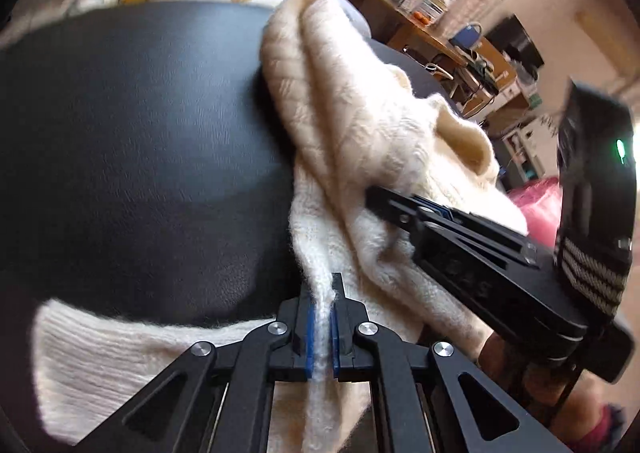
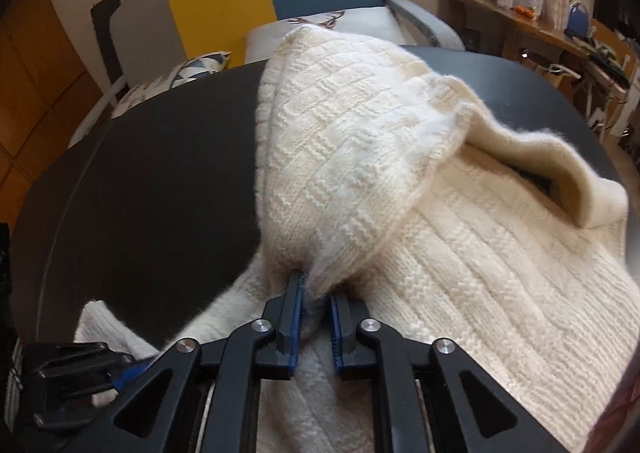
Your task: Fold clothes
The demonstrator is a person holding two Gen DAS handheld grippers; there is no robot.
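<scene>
Folding barely begun | cream chunky-knit sweater (image 2: 460,213) lies rumpled on round black leather-look surface (image 1: 132,125), one flap partly turned over | left tongs (image 1: 322,317) pinching its edge | right tongs (image 2: 316,317) pinching a bunched fold | smoothing and remaining folds left

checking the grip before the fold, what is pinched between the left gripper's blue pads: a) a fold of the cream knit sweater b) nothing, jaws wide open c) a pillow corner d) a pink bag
a: in the left wrist view the left gripper has its blue pads closed tight on a thin ridge of the cream sweater, which lies on the black table.
</scene>
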